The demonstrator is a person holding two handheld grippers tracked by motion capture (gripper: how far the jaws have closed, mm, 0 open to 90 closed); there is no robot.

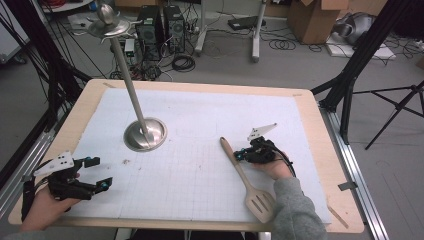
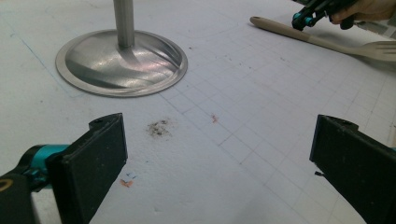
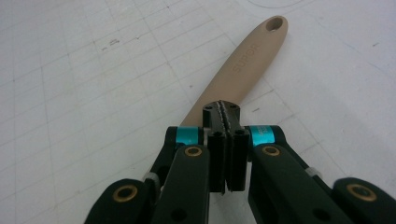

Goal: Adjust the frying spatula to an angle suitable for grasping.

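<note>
Desk (image 1: 320, 150) carries a white gridded mat (image 1: 200, 170). Left tool (image 1: 100, 175) rests at the near left corner of the mat, held low in the left hand (image 1: 47, 202); jaws stand wide apart with bare mat between them, nothing gripped, as the left gripper view confirms (image 2: 219, 154). Small dark smudge (image 2: 159, 128) on the mat just ahead of those jaws. Steel stand (image 1: 145, 134) further in, left of centre: round dished base flat on the mat, thin pole rising and leaning toward the far left. Spatula (image 1: 245, 177) lies flat right of centre, tan handle pointing to the far side, slotted blade at the near edge. Right tool (image 1: 241, 156) sits at the handle's right side, jaws pressed fully together, tips just over the handle (image 3: 243, 65); nothing held between them. Right hand (image 1: 272, 167) behind it, grey sleeve (image 1: 295, 207) at the near edge
</note>
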